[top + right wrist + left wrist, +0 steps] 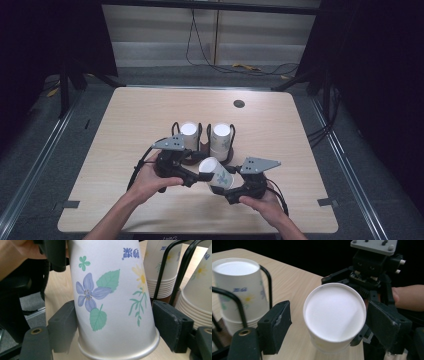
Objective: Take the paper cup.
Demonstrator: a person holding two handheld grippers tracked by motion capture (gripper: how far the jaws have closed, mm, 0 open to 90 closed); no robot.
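Item: paper cup (218,173), white with printed flowers and leaves, held upside down and tilted above the near middle of the worktop (125,130), its closed white base facing the left claw (325,325).
Right claw (113,327): jaws pressed to both sides of the cup just above its rolled rim, gripping it.
Left claw: jaws spread either side of the cup's base end, not touching it.
Behind: black wire holder (176,127) with two compartments, each holding a stack of inverted cups (220,140).
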